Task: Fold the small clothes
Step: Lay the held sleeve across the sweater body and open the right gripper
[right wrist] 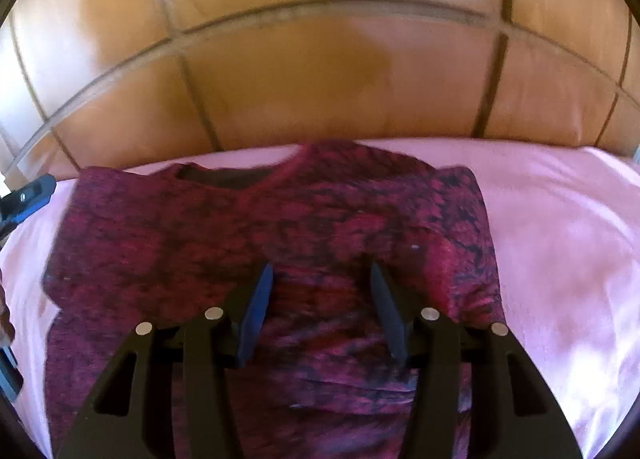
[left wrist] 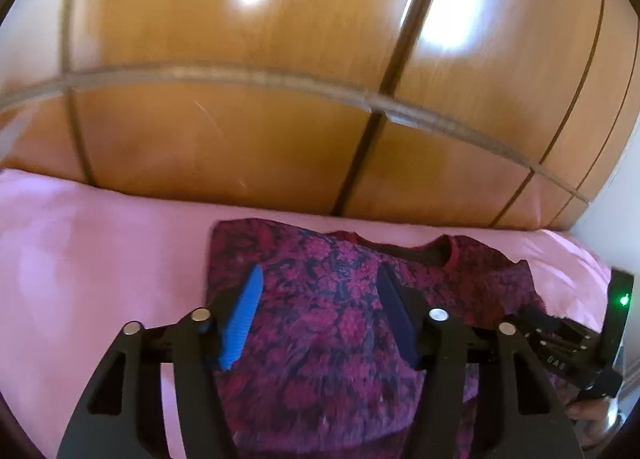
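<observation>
A small magenta and dark patterned shirt [left wrist: 328, 299] lies flat on a pink sheet [left wrist: 88, 259], neckline toward the far wooden wall. Its left sleeve side looks folded in, giving a straight left edge. My left gripper [left wrist: 318, 279] is open and empty, hovering over the shirt's left half. My right gripper [right wrist: 322, 271] is open and empty above the shirt [right wrist: 200, 243] near its middle right. The right gripper's body [left wrist: 576, 339] shows at the right edge of the left wrist view. The left gripper's blue finger [right wrist: 34, 195] shows at the left edge of the right wrist view.
The pink sheet [right wrist: 560, 239] covers a bed that spreads to both sides of the shirt. A wooden panelled wardrobe [left wrist: 240, 119] stands right behind the bed's far edge. A white wall strip [left wrist: 616, 199] is at the far right.
</observation>
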